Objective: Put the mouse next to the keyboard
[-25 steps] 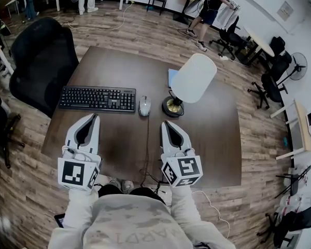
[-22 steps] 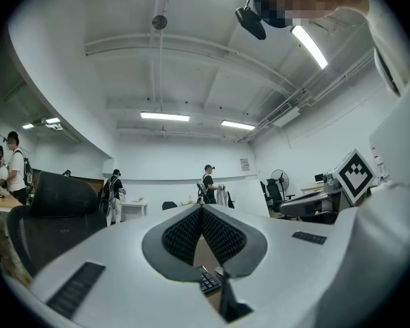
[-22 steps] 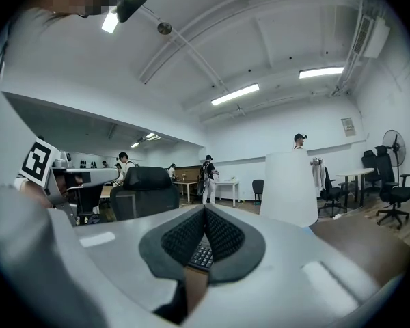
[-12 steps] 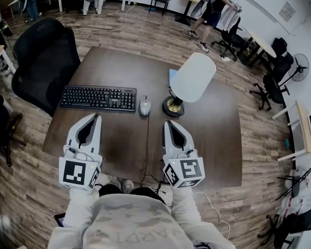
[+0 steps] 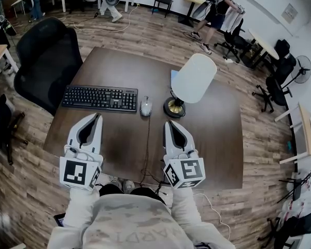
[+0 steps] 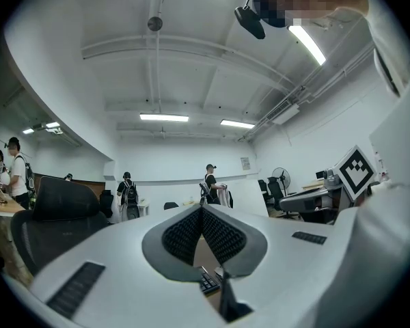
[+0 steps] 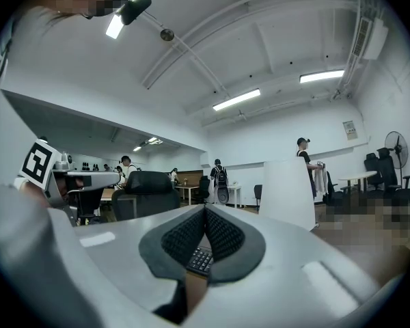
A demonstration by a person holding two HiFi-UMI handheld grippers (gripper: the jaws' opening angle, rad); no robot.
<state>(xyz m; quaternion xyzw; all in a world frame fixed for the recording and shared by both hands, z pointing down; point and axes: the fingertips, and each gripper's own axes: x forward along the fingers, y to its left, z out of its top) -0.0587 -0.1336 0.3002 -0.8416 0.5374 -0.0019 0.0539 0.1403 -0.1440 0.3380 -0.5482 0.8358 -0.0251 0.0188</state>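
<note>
— Both tools logged. The left tool point(image 5: 95, 116) has its jaws together, pads meeting at the tips, with nothing gripped.

— And the other?

— The right tool point(image 5: 168, 122) reads the same: jaws closed, empty. The two are side by side over the near part of the counter point(image 5: 217, 139), well apart, both pointing away from the person.

— Mouse position?

— The mouse point(image 5: 145, 106) lies on the counter just beside the right end of the keyboard point(image 5: 99, 98), a narrow gap between them. It is ahead of both tools, roughly between their lines.

— What crowds it?

— The lamp point(image 5: 191, 79). Its brass-coloured base stands just beside the mouse on the right, and the wide pale shade leans out above the base. The shade covers part of a blue sheet point(image 5: 172, 77) lying behind it.

— Anything across the path?

— The cable point(image 5: 147, 144) runs from the mouse straight toward the person, passes between the two tools and goes over the near edge. Otherwise bare counter lies between the tools and the mouse.

— Surroundings?

— A black office chair point(image 5: 46, 56) stands at the counter's far-left corner, behind the keyboard. Across the wooden floor point(image 5: 145, 30) a person point(image 5: 217, 7) is standing. More chairs and a fan point(image 5: 300, 69) are at the right.
</note>
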